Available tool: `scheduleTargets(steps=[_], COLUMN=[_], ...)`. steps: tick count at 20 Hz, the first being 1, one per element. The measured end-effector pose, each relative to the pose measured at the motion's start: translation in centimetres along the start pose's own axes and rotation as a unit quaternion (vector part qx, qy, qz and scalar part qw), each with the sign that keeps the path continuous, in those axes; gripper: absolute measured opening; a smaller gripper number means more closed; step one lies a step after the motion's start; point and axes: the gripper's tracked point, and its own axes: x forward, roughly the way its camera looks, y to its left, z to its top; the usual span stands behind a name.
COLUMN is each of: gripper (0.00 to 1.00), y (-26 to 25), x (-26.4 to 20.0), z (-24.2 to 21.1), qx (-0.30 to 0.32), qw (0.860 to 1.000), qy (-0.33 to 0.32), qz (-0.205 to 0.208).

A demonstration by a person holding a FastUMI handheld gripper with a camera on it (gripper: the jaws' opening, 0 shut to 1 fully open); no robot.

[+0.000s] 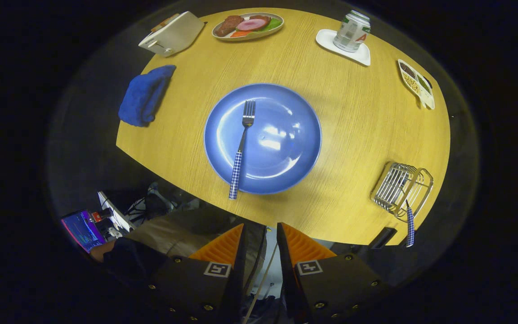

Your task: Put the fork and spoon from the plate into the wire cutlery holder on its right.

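The gripper (261, 245) hangs empty, ribbed fingers a narrow gap apart, short of the table (353, 130). Beyond them the checked-handled steel fork (241, 148) lies on the glossy round plate (286, 153). A matching handle (410, 227) pokes from the wire holder (400, 186).

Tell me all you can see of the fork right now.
The fork looks like shiny metal with a blue-and-white checked handle. It lies flat on the blue plate, left of centre, tines pointing away, handle end overhanging the near rim above the table. The gripper is apart, well short of it, fingers slightly parted and holding nothing.
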Motion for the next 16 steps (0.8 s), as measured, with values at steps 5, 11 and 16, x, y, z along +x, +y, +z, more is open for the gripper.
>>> scheduleTargets(steps=[5,11,16], gripper=[0.39,0.39,0.39], y=[2.3,3.0,4.0], x=[2.5,6.2,8.4], z=[2.8,5.1,5.9], qx=[0.005,0.013,0.003], qw=[1.000,1.000,1.000], qy=[-0.006,0.002,0.011], qz=[0.010,-0.005,-0.011])
